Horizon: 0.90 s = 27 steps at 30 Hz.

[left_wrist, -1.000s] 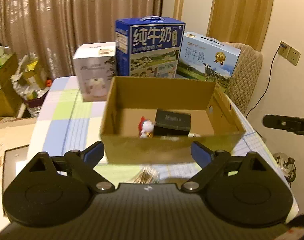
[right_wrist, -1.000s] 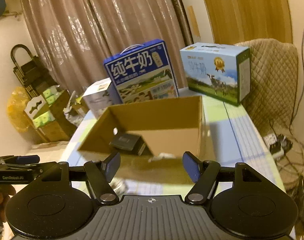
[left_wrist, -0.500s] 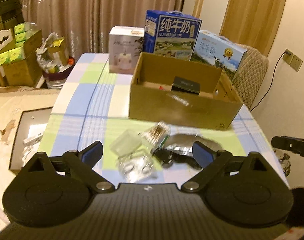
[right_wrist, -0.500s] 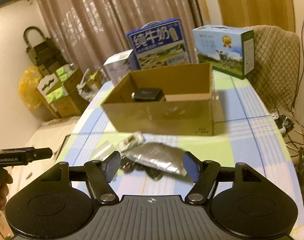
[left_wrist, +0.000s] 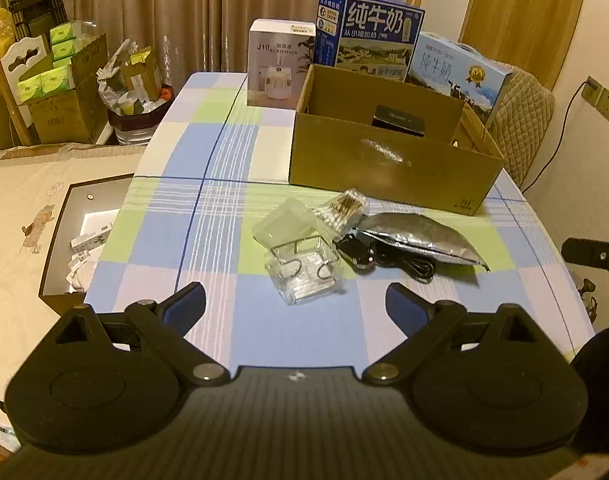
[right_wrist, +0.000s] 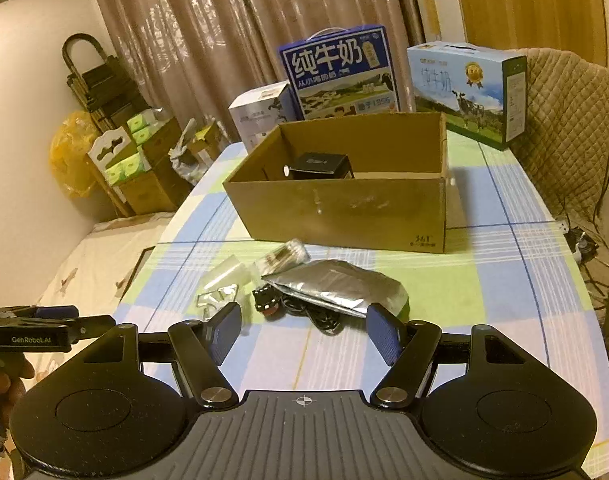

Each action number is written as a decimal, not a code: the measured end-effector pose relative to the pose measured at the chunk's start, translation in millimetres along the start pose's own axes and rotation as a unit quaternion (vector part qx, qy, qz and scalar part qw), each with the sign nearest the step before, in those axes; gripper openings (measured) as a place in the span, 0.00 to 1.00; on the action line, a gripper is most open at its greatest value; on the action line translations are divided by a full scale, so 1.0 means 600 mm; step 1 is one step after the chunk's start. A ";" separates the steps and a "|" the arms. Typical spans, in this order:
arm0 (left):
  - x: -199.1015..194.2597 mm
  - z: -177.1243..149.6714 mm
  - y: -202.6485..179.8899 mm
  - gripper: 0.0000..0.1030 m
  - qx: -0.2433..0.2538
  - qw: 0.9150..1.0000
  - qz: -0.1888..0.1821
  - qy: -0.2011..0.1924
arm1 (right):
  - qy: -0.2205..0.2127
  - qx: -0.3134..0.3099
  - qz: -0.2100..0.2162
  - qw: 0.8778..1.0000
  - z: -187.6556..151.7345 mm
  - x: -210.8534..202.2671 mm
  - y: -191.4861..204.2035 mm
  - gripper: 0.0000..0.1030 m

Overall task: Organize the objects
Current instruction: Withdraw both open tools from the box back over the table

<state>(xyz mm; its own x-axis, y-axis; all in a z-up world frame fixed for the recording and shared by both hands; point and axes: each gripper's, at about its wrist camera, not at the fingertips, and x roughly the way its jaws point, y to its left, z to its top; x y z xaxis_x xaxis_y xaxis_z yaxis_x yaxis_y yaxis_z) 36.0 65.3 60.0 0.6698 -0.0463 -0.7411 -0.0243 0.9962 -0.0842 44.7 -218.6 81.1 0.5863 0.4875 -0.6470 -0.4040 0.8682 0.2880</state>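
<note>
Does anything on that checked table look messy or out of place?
Yes: a loose heap lies in front of the cardboard box: a silver pouch, a black cable, cotton swabs and clear plastic containers, partly overlapping. Nothing looks spilled or broken.

Both cameras sit on hand-held grippers and look forward and down over a checked table (left_wrist: 224, 240). The left one looks from the near edge, a bit to the left, with a clear box (left_wrist: 304, 272) close in front. The right one looks from the near right side. Both see the same cardboard box (right_wrist: 344, 208), silver bag (right_wrist: 336, 286) and milk cartons (right_wrist: 340, 72) farther back.
</note>
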 end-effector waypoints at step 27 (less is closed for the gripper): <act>0.024 -0.008 -0.007 0.94 -0.001 1.000 -0.007 0.012 | 0.054 -0.046 -0.001 0.997 -0.005 0.044 -0.013 0.64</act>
<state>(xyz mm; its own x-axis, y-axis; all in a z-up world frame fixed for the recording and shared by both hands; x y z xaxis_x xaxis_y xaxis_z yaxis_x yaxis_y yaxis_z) 42.3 60.1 46.5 0.6522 -0.0612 -0.7555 -0.0177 0.9952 -0.0959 61.4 -213.0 59.4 0.5107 0.4683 -0.7210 -0.4685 0.8548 0.2233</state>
